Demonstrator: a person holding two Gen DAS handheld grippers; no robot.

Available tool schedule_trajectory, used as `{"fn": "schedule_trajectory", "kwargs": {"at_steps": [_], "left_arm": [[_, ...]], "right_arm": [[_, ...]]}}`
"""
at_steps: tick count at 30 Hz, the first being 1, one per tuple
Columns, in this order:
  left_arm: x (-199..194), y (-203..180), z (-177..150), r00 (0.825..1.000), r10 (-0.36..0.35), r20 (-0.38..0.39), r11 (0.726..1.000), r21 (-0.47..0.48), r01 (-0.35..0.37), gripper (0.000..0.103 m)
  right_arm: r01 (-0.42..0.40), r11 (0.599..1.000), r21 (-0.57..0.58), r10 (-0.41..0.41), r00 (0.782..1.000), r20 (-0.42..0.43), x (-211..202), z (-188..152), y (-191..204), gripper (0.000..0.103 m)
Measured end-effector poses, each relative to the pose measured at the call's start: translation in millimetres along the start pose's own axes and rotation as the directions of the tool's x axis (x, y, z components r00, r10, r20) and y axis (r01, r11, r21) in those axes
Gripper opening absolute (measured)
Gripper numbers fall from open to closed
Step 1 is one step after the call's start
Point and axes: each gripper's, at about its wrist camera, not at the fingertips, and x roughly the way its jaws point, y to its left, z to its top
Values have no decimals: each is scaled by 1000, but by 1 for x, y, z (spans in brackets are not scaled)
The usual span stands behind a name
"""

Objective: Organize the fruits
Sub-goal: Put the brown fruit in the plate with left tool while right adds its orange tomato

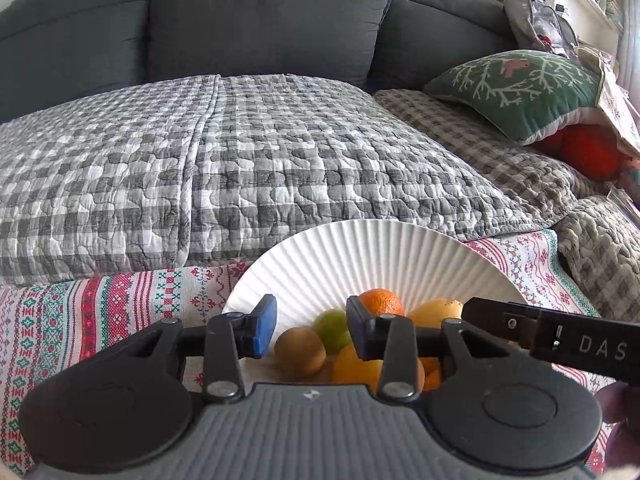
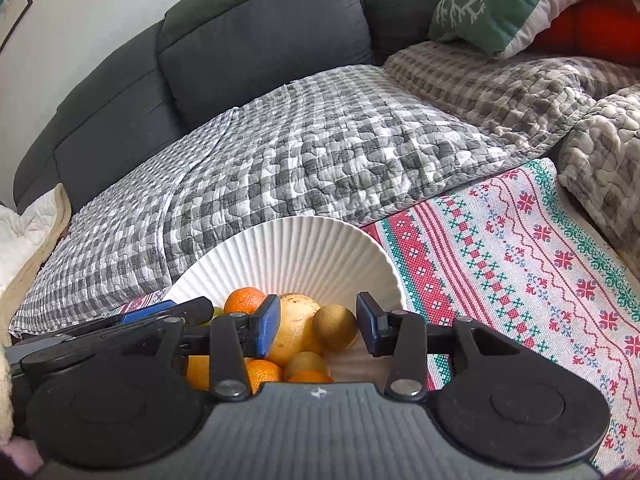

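A white fluted bowl (image 1: 360, 252) (image 2: 288, 248) stands on a patterned cloth and holds several fruits. The left wrist view shows an orange (image 1: 380, 302), a green lime (image 1: 332, 326), a brown kiwi (image 1: 300, 350) and a yellow fruit (image 1: 436, 312). My left gripper (image 1: 310, 326) hangs open just over the lime and kiwi, its pads clear of both. My right gripper (image 2: 318, 326) is open above a large yellow fruit (image 2: 298, 328) and a kiwi (image 2: 334, 328); an orange (image 2: 244, 300) lies behind. Each gripper's fingers reach into the other's view, over the bowl's side.
The red, green and white patterned cloth (image 2: 500, 248) spreads to the right of the bowl. A grey checked quilt (image 1: 240, 152) covers the dark grey sofa (image 1: 260, 20) right behind it. A green pillow (image 1: 516, 88) and a red cushion (image 1: 580, 152) lie at the far right.
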Motion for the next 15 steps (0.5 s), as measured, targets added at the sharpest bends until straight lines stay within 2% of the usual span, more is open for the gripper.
{"fn": "schedule_trajectory", "kwargs": {"at_steps": [5,10,15], "left_arm": [[-4,-3,-3,1000,14,22,999,40,-15,53],[-12,-5,-1,999,16,31,999,41,-17,69],[-26,-10,-2,999,34,24,997,70,-36,75]], "right_arm": [[8,1000,-21,-8,1000,3,-2,1,5,58],[3,1000,-3,-3,1000,13,-10,6,4,64],[12,1000,-8,-12,1000,5,-19,7,10,72]]}}
